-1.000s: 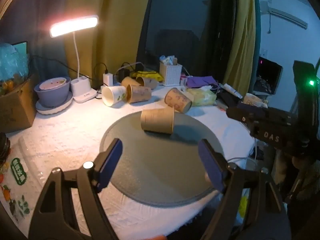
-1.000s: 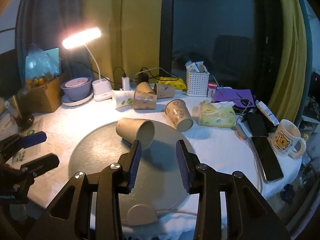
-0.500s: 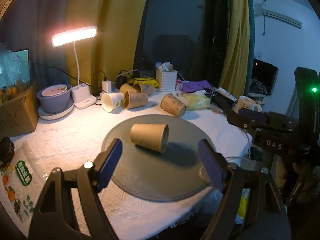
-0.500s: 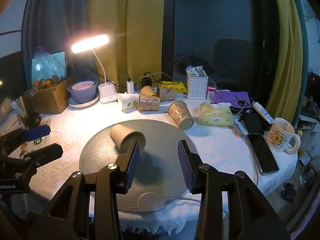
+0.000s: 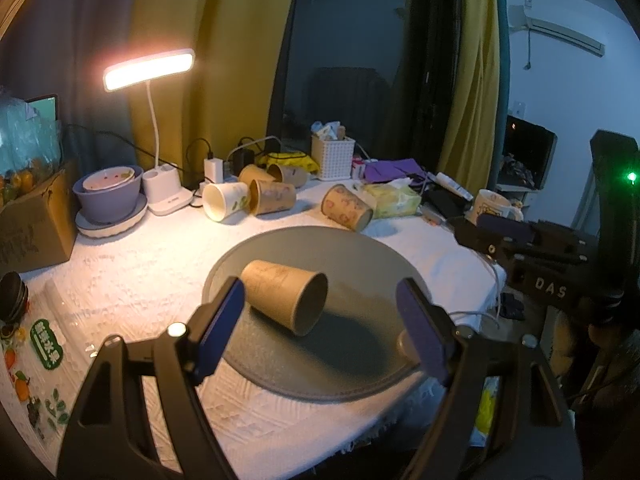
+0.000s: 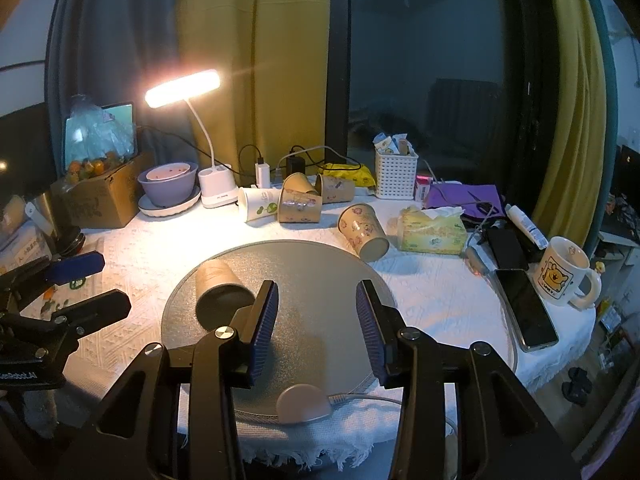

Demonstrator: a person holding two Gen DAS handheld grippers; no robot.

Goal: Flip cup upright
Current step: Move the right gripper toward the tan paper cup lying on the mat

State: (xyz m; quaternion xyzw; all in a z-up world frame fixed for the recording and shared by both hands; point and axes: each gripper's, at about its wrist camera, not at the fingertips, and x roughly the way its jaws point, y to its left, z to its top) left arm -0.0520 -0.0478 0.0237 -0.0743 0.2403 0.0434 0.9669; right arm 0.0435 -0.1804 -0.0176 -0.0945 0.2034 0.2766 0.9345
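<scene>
A plain brown paper cup (image 5: 286, 297) lies on its side on the round grey mat (image 5: 360, 256), its mouth towards the near side. It also shows in the right wrist view (image 6: 220, 292), left of the mat's (image 6: 320, 264) middle. My left gripper (image 5: 320, 328) is open and empty, held above the table just short of the cup. My right gripper (image 6: 316, 324) is open and empty, above the mat's near part, to the right of the cup. Each gripper shows in the other's view: the right one (image 5: 520, 240) and the left one (image 6: 80, 284).
Several other paper cups (image 6: 300, 204) lie on their sides behind the mat, one (image 6: 362, 232) at its far right edge. A lit desk lamp (image 6: 182, 88), bowl (image 6: 168, 184), cardboard box (image 6: 100, 196), white basket (image 6: 396, 176), tissue pack (image 6: 432, 232), phones (image 6: 526, 308) and mug (image 6: 564, 276) stand around.
Both grippers have drawn back from the table and the view has widened. The cup on the mat has turned, its mouth now facing the near side.
</scene>
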